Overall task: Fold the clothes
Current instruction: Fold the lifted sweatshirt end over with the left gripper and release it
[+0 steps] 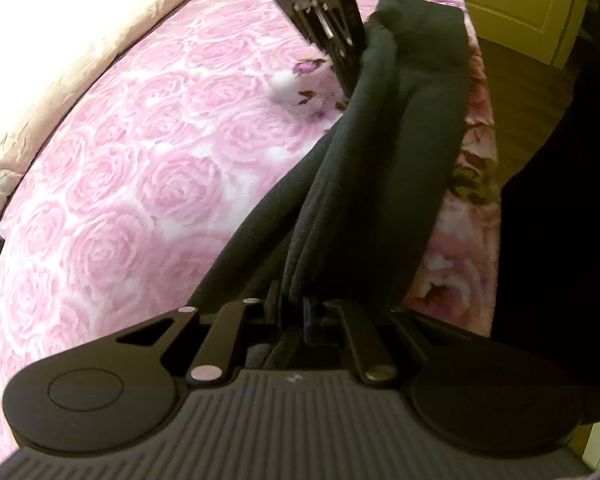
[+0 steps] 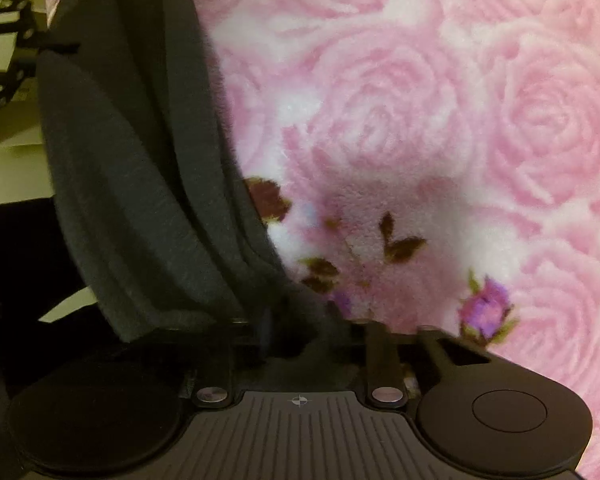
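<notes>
While stretched taut, dark garment (image 1: pixel 384 152) between both jaws; rose-print blanket (image 1: pixel 140 168) beneath.

A pink rose-print bed cover (image 1: pixel 132 184) carries a dark garment (image 1: pixel 400 128) along its edge.

dark garment (image 1: pixel 380 168): 1, gathered in long folds | pink rose blanket (image 1: pixel 132 184): 1 | cream quilt (image 1: pixel 80 52): 1, at the blanket's far edge | grippers: 2, left gripper (image 1: pixel 294 304) and right gripper (image 2: pixel 296 332) | cream door (image 1: pixel 512 4): 1 | other clothes: cannot tell
</notes>
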`<state>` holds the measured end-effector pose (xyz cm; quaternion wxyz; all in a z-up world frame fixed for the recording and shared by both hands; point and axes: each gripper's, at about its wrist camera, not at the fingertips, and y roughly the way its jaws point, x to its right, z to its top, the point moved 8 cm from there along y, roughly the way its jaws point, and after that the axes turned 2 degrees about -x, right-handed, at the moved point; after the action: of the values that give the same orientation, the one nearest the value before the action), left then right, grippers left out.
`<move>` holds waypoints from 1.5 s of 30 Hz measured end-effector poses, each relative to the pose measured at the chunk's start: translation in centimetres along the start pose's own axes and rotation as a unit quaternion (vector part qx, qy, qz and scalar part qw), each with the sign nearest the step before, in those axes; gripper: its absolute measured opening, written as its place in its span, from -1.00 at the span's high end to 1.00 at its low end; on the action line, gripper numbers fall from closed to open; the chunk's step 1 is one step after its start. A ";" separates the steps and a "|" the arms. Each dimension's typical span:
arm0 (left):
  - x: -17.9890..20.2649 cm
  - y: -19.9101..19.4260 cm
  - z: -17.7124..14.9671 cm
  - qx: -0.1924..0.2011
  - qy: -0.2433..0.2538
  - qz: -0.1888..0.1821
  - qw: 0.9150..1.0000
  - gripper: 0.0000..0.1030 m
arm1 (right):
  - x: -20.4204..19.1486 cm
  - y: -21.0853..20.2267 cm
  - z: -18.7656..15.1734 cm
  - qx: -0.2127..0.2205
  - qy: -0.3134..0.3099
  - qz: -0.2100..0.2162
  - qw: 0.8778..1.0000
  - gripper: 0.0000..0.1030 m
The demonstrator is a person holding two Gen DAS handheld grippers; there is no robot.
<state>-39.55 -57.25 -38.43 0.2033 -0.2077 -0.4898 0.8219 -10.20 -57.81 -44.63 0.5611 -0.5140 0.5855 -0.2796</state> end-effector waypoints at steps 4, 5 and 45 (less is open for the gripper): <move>-1.4 1.1 0.5 -0.009 -0.022 0.007 1.000 0.88 | 4.7 -4.3 -1.4 0.124 0.127 -0.061 0.982 0.85; -1.8 1.5 0.7 -0.011 -0.030 0.008 0.999 0.88 | 5.6 -4.9 -2.0 0.144 0.160 -0.058 0.975 0.84; 1.9 6.0 8.2 -0.058 -0.062 -0.040 0.996 0.52 | 6.2 -4.5 -15.8 0.386 0.377 -0.071 0.839 0.06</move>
<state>-46.33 -64.81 -40.47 0.1931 -0.1476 -0.5564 0.7946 -22.85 -68.89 -39.45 0.4289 -0.1512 0.5582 -0.6940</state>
